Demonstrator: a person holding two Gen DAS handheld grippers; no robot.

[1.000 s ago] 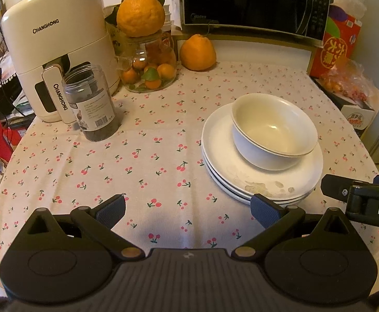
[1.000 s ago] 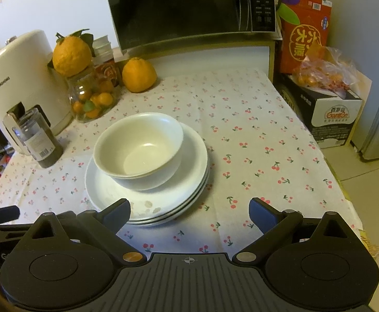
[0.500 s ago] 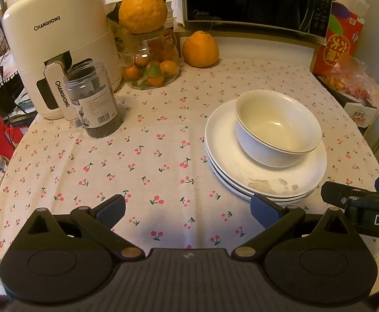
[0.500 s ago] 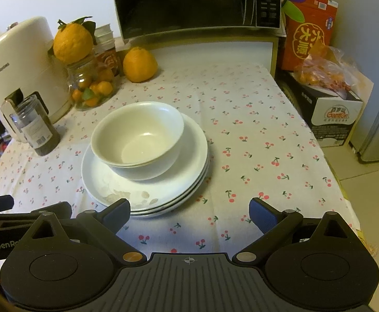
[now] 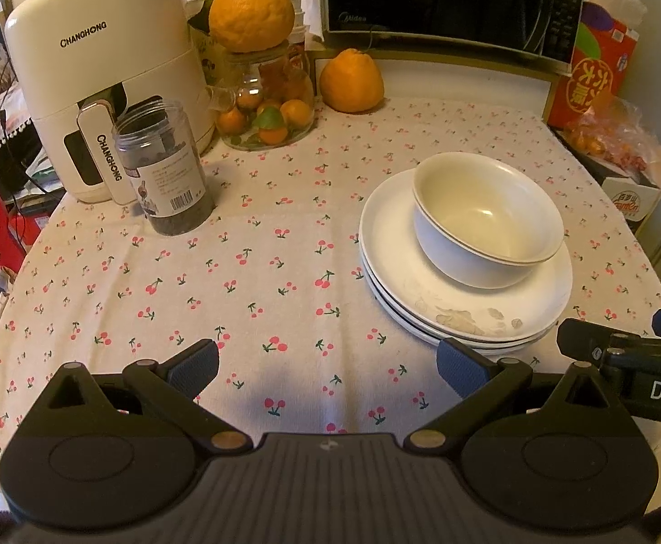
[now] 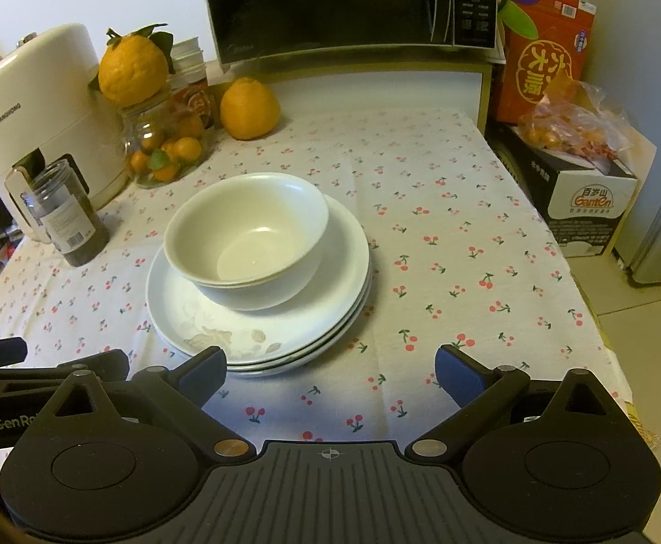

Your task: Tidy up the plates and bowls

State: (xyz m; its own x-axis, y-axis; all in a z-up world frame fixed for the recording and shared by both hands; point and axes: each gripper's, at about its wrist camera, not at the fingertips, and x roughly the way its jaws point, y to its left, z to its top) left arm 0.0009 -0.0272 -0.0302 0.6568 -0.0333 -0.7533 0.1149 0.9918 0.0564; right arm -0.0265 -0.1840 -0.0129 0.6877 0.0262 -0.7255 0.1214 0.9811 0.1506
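Two white ceramic bowls (image 6: pixel 248 240), nested one inside the other to judge by the doubled rim in the right wrist view, sit on a stack of shallow white plates (image 6: pixel 344 281) that looks three deep. The stack rests on the desk (image 6: pixel 457 208), which is covered by a cherry-printed cloth, and serves as the landmark here. Beyond it and to its left stand a clear plastic jar with a dark filling (image 5: pixel 165 172), a cream air fryer (image 5: pixel 99 86) and a glass jar of small oranges (image 5: pixel 267 104); directly behind it a black microwave (image 6: pixel 353 0) sits on a raised shelf.

Both tools hover just short of the stack's near edge, neither touching it. The left tool (image 5: pixel 328 365) has its blue-padded fingers spread wide with nothing between them, and the stack lies ahead and to its right. The right tool (image 6: pixel 330 365) is likewise spread and empty, with the stack ahead and to its left, its left finger just in front of the plate rims.

My reading is that the stacking itself looks finished, with bowls gathered on top of plates, so the step in hand is either a final check or the start of moving the pile. Lifting it would call for a grip on the plate rims from opposite sides, kept level, since the bowls sit off-centre toward the stack's far side and could slide.
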